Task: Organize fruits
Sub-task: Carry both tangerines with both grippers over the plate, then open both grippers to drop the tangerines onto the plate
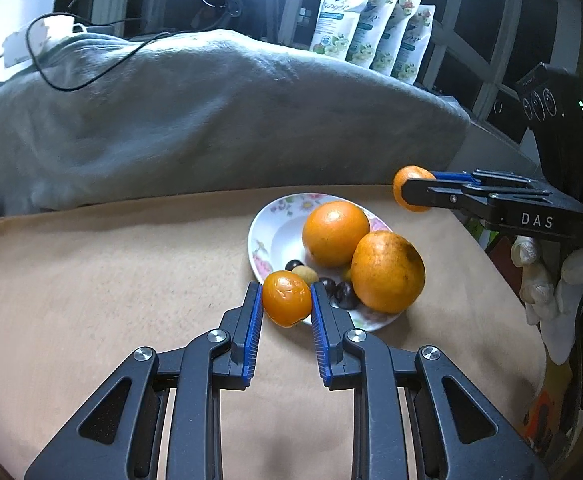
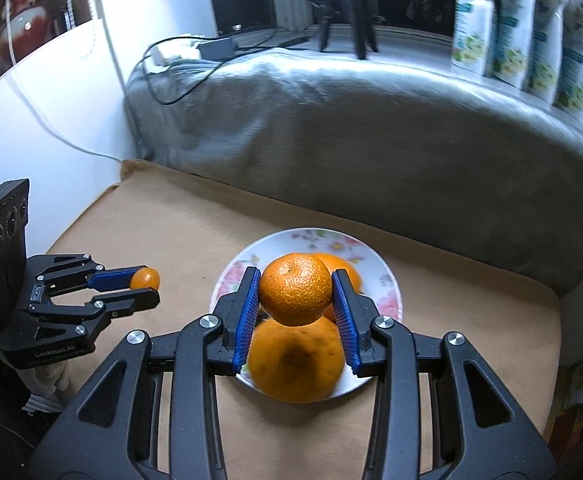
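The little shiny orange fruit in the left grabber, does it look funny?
Yes. The small glossy orange fruit pinched by the left gripper has wrinkled, creased skin on top, unlike the smooth big oranges on the flowered white plate.

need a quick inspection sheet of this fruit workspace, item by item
surface: tan cloth on the work surface, grey blanket heaped behind.
job's things: floral plate holding two large oranges, small dark fruits.
clutter: four refill pouches on the ledge behind.
grippers: left tongs shut on a small orange fruit; right tongs shut on a mandarin, over the plate.
cables: black cable across the blanket; white cable along the wall.
surroundings: dark windows, white wall.
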The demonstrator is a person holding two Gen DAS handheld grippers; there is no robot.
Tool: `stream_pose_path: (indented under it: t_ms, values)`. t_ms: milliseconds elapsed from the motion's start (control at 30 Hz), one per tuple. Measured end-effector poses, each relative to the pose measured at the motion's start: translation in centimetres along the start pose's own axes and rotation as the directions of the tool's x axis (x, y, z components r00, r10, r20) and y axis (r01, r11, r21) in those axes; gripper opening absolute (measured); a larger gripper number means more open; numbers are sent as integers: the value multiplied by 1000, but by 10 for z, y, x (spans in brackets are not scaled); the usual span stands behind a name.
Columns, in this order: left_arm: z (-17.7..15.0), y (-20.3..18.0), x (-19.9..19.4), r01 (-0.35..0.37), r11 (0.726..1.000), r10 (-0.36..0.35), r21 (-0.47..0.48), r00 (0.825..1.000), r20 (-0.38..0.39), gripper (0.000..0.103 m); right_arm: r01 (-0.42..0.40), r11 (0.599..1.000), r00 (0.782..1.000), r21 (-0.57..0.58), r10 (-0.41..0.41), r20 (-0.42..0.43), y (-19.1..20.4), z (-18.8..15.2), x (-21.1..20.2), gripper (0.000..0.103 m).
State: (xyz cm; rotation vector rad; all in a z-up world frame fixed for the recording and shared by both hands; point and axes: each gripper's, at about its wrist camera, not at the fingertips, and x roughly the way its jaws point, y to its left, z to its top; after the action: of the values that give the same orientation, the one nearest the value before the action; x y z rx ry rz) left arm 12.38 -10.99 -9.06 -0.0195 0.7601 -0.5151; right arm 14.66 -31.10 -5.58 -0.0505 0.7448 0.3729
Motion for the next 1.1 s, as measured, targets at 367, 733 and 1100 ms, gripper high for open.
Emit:
stream_pose_path:
  t_ms: [367, 733, 1100]
  values:
    - [13, 0, 30, -4, 1000, 5, 13, 999, -32, 22, 11, 995, 999, 95, -8, -38, -41, -7, 24, 38]
    - [18, -7, 48, 4, 999, -2, 33, 999, -50, 22, -9, 988, 996, 154, 23, -85, -58, -17, 48, 38]
    - [23, -16, 49, 13, 998, -11, 53, 999, -40, 33, -27, 986, 998, 168, 36, -50, -58, -14, 37, 62]
